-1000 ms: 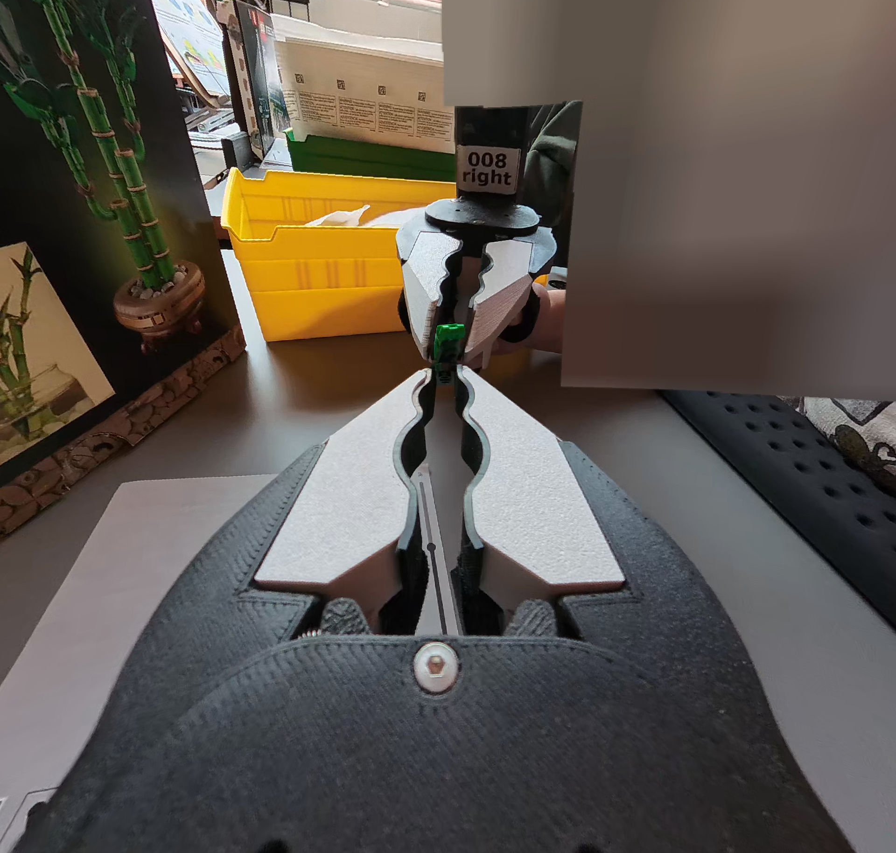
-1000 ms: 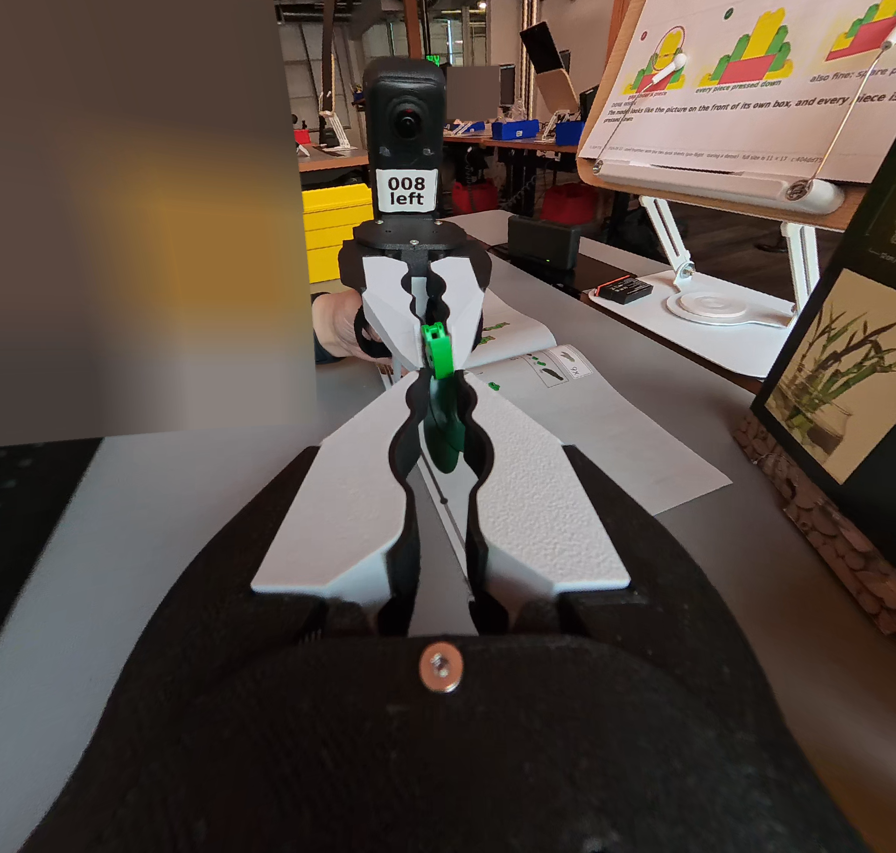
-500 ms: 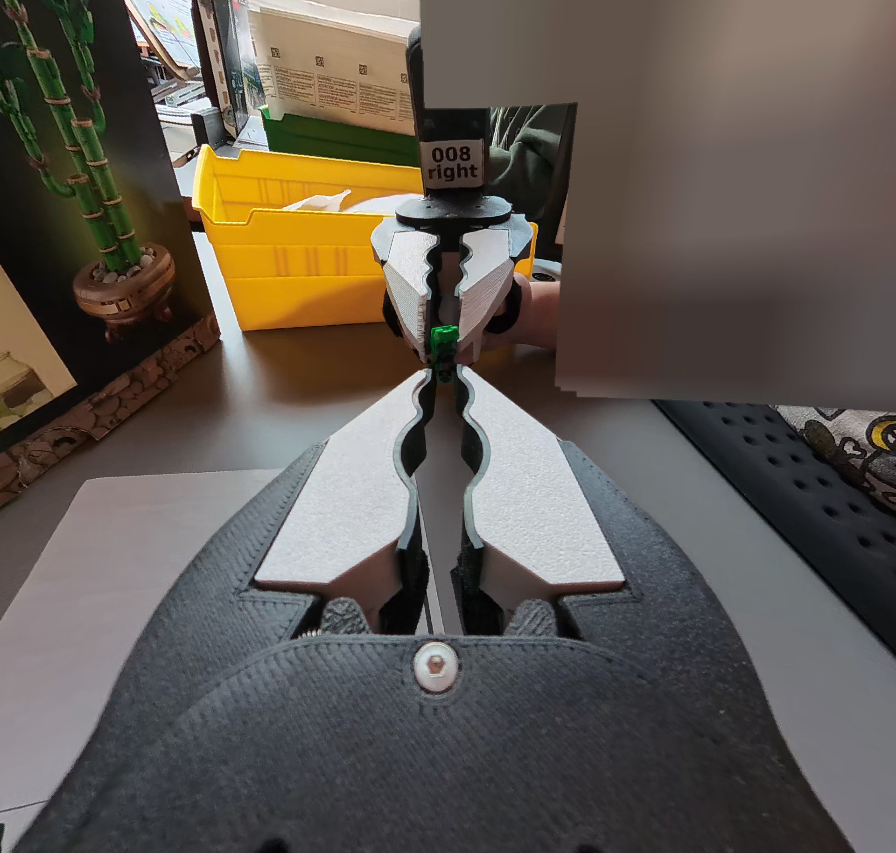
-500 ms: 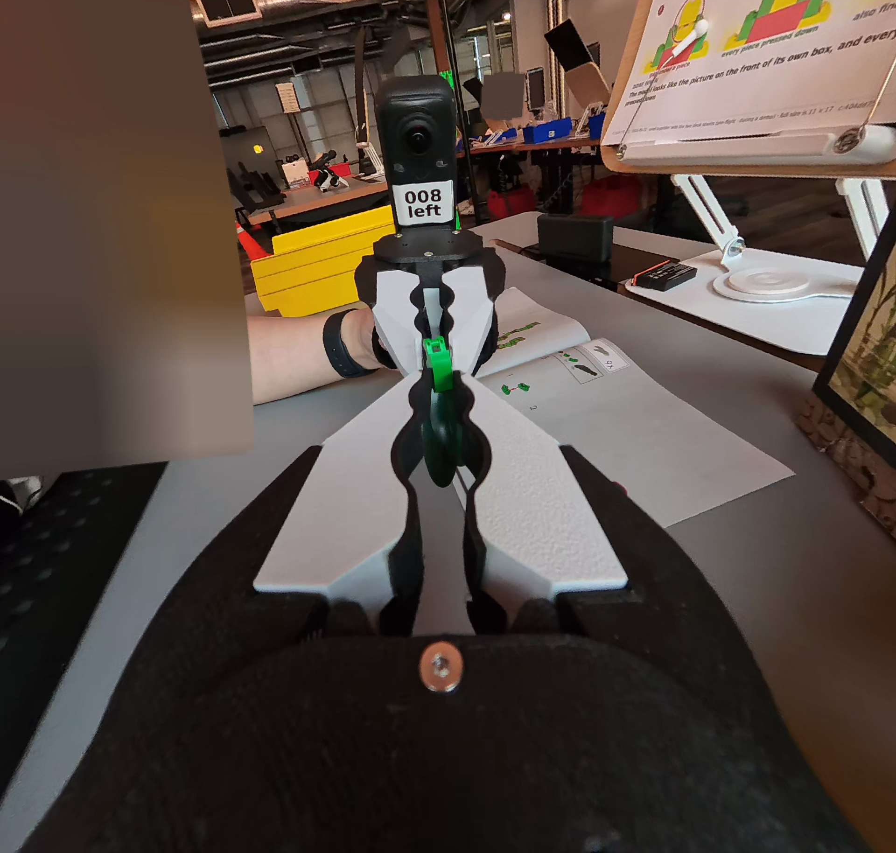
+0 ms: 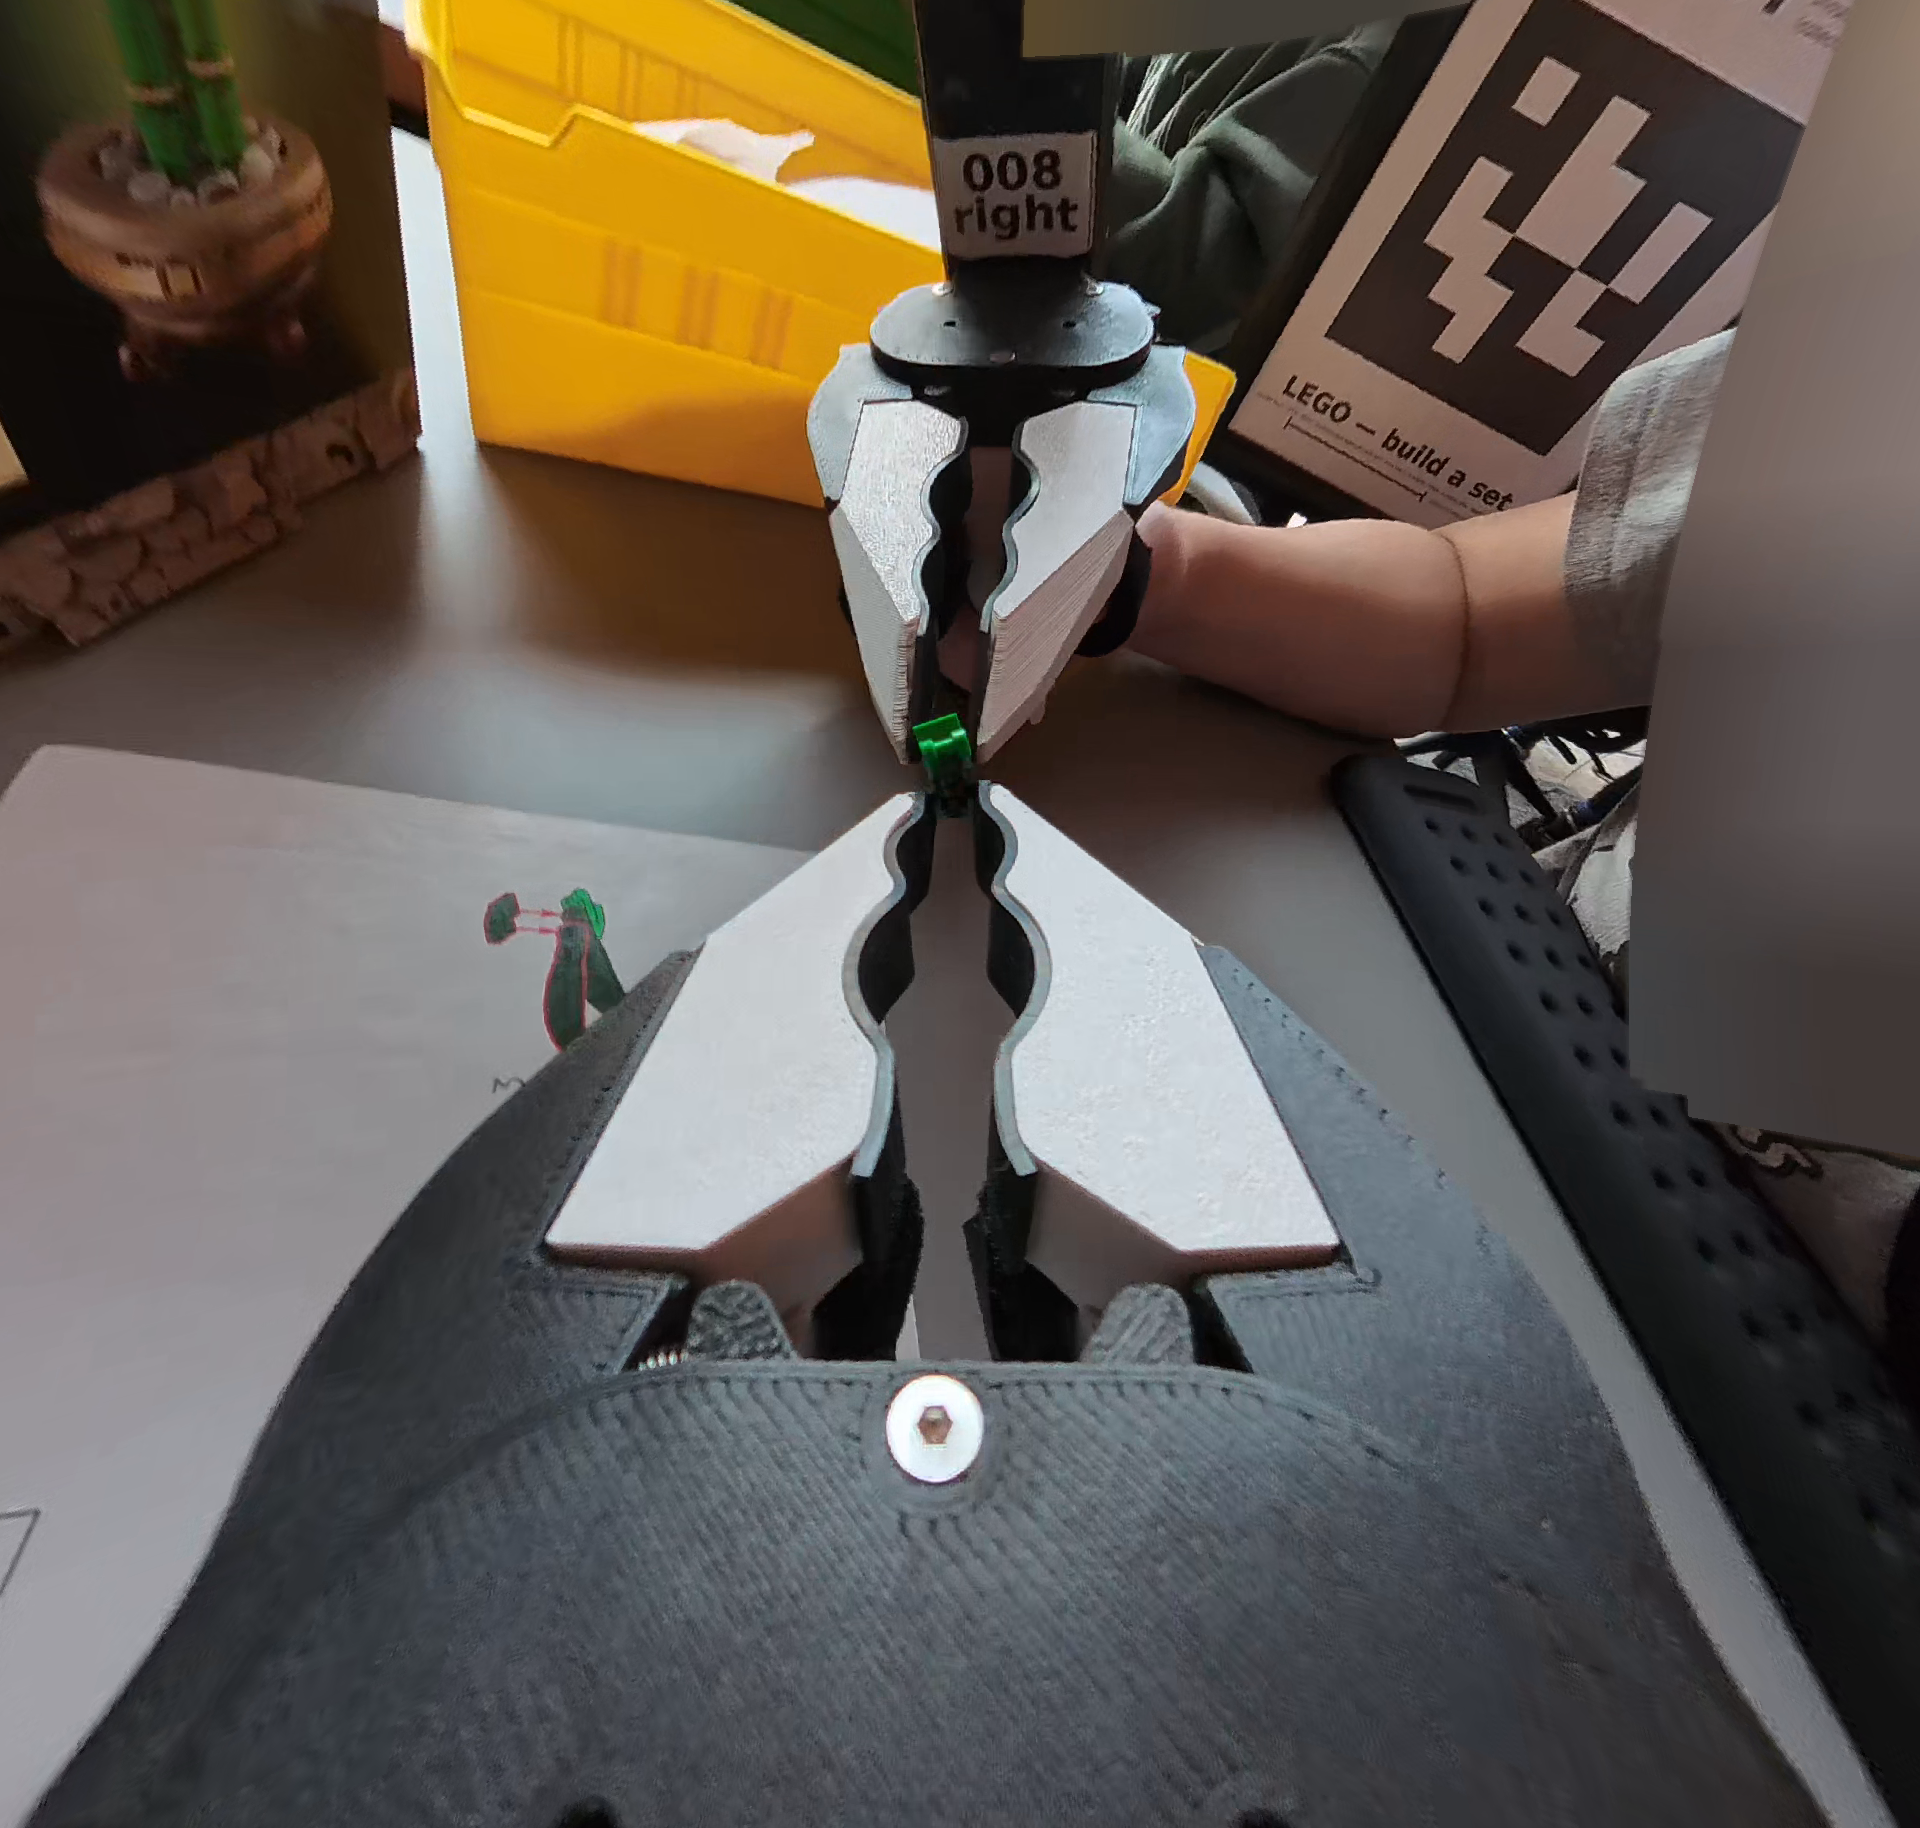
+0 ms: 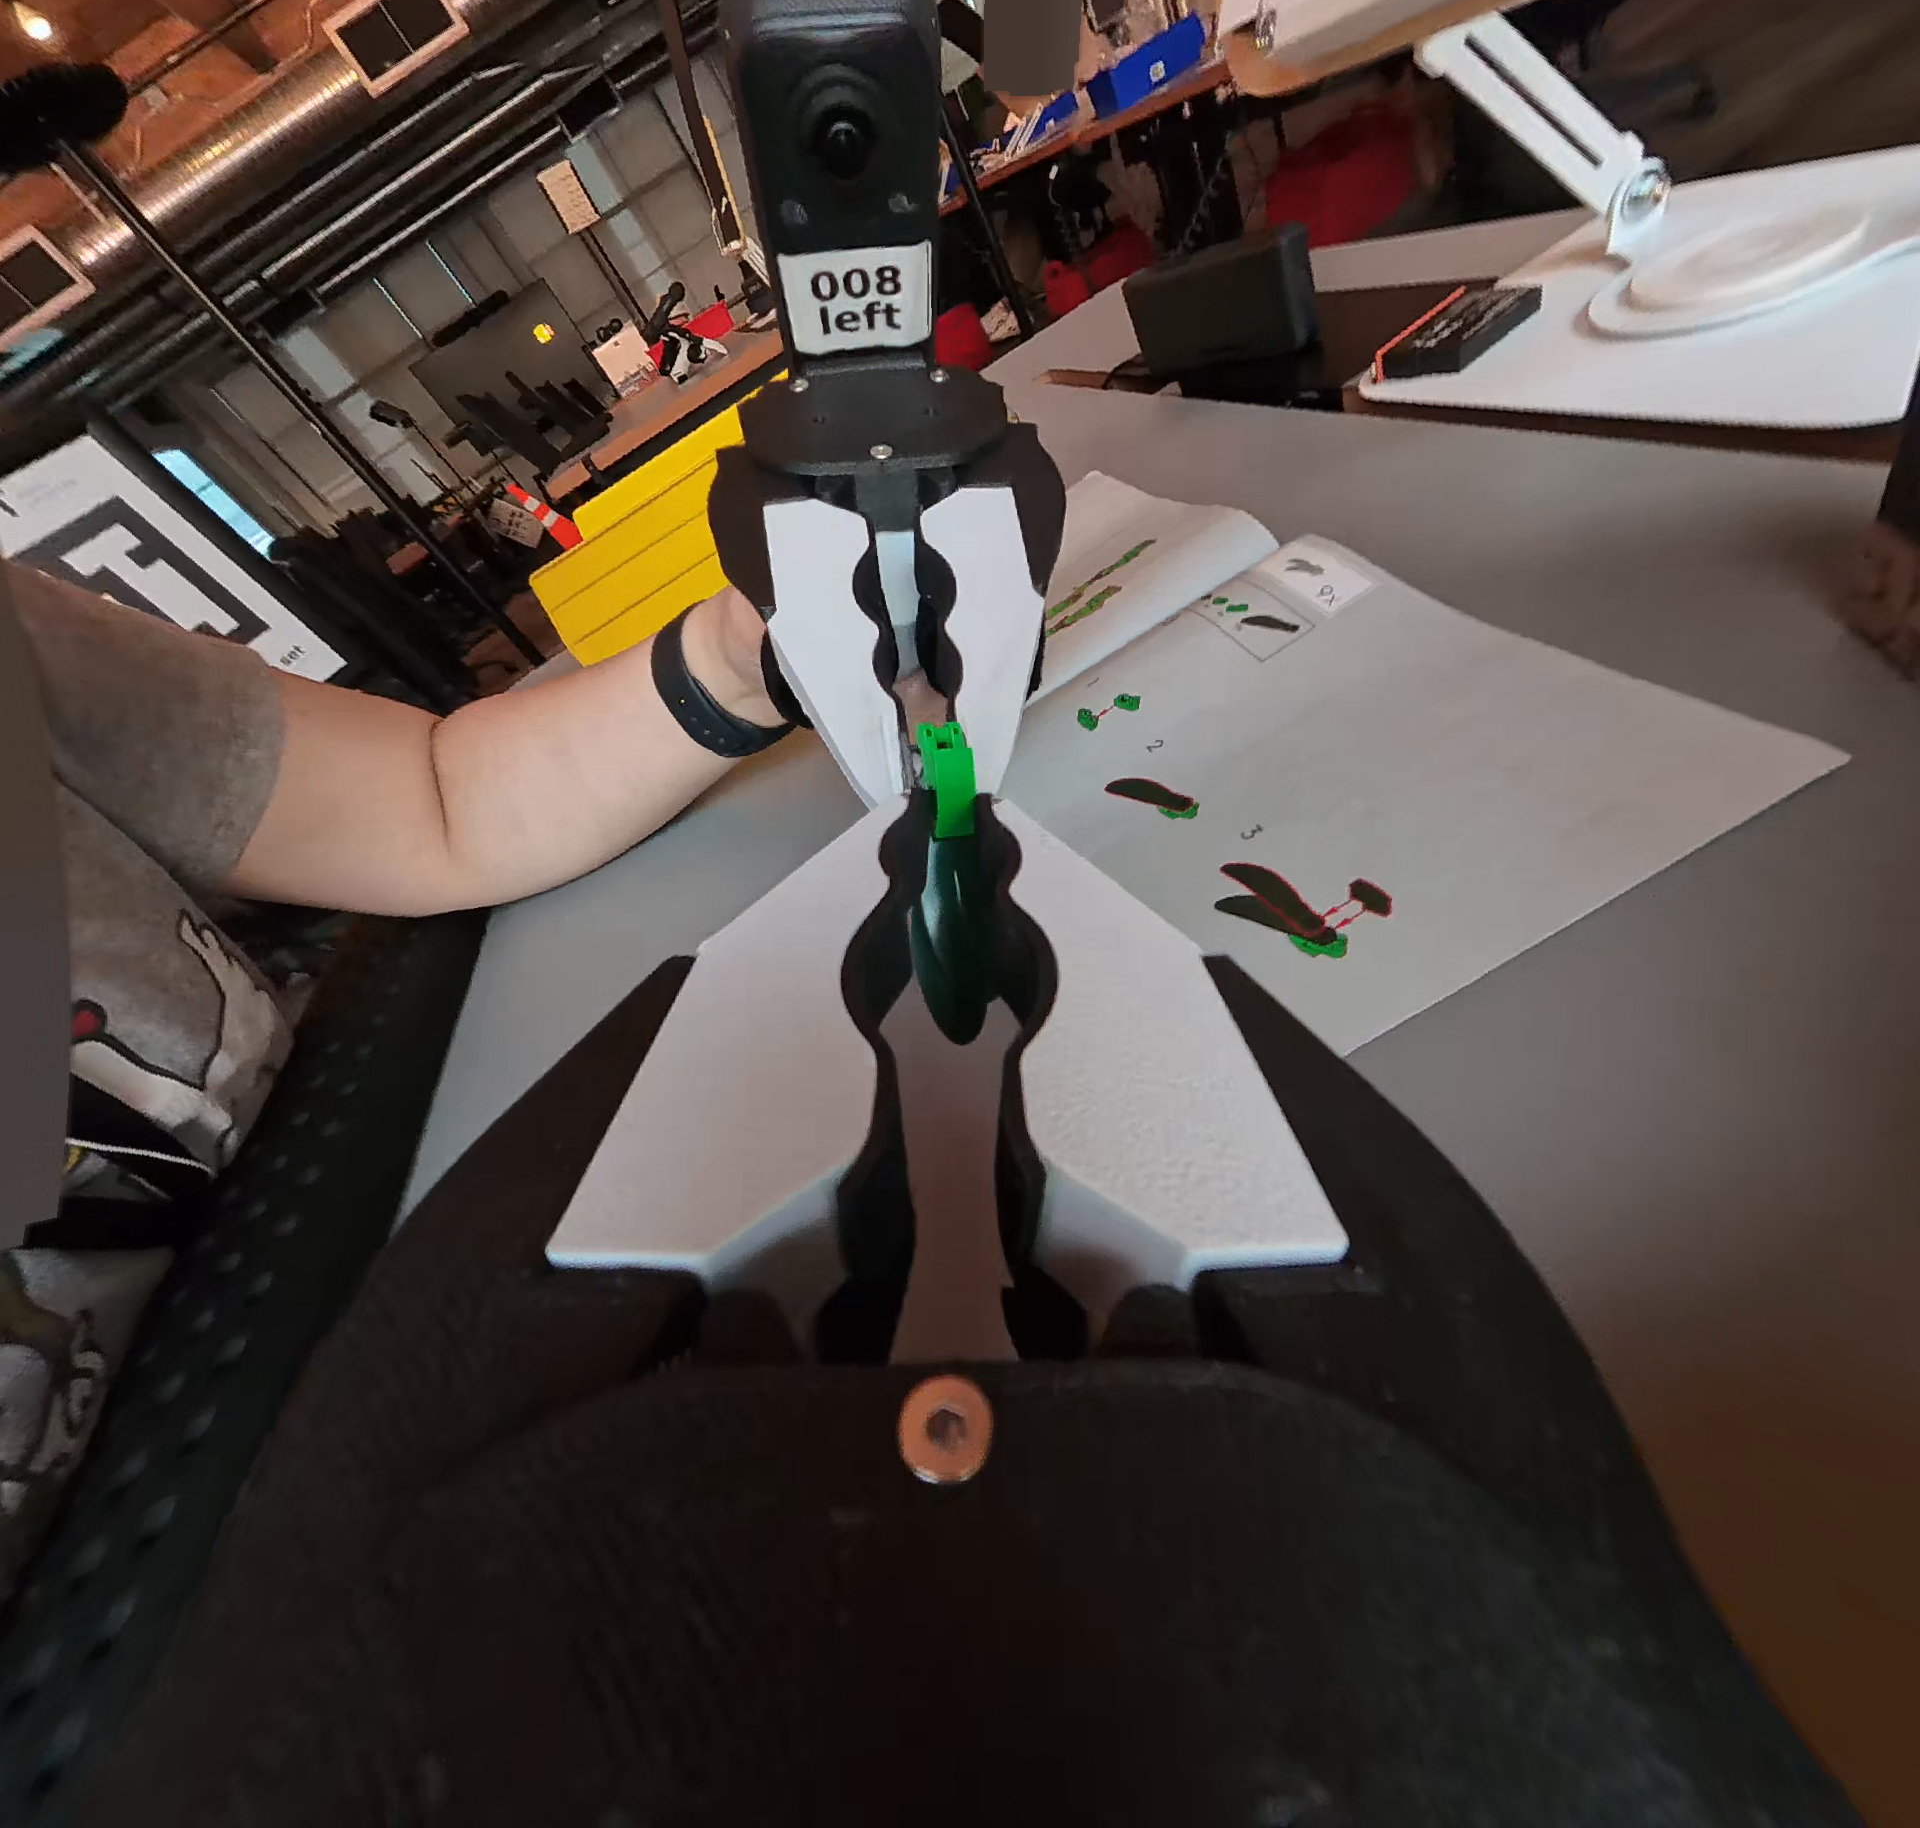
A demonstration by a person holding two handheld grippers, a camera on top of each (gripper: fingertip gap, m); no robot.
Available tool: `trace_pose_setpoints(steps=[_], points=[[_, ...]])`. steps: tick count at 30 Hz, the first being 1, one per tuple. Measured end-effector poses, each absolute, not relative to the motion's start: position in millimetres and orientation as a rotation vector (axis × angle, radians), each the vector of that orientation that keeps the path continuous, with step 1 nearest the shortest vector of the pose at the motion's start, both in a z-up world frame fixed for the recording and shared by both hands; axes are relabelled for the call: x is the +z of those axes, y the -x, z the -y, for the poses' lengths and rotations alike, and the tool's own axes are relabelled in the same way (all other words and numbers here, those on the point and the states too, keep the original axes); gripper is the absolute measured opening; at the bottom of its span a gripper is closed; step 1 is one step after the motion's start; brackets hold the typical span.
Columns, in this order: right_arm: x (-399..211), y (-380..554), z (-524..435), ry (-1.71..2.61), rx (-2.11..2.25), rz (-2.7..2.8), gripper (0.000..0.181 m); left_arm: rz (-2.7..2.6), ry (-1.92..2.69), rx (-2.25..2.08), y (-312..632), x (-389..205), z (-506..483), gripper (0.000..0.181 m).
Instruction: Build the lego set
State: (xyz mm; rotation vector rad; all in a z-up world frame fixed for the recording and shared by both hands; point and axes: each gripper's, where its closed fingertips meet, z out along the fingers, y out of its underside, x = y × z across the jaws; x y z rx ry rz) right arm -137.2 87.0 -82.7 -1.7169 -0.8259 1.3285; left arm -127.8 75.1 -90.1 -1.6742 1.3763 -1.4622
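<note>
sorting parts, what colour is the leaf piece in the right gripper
Dark green leaf piece, best in the right wrist view.

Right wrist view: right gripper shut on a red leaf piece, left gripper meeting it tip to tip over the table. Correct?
Not quite: the colour is wrong. The right wrist view shows the right gripper shut on a dark green leaf piece with a bright green clip at its end, not a red one. The left gripper does meet it tip to tip above the table.
</note>
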Motion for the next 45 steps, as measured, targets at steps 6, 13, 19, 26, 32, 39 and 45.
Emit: trace_pose_setpoints(steps=[6, 13, 19, 26, 32, 39, 45], points=[[-82, 137, -92, 1.744, 1.409, 0.723, 0.006, -1.322, 1.760, -1.523, 128, -89, -79, 0.006], [-85, 137, -97, 1.763, 1.418, 0.655, 0.006, -1.271, 1.811, -1.539, 128, -91, -85, 0.006], [-88, 138, -98, 1.779, 1.386, 0.650, 0.006, -1.263, 1.833, -1.546, 128, -94, -86, 0.005], [-89, 138, -100, 1.778, 1.336, 0.653, 0.006, -1.241, 1.858, -1.553, 129, -94, -88, 0.005], [-91, 138, -102, 1.784, 1.267, 0.660, 0.006, -1.233, 1.886, -1.527, 129, -97, -90, 0.005], [-93, 137, -105, 1.787, 1.229, 0.634, 0.006, -1.205, 1.907, -1.505, 128, -98, -94, 0.005], [-93, 137, -107, 1.777, 1.167, 0.615, 0.006, -1.183, 1.933, -1.496, 128, -99, -96, 0.005]])
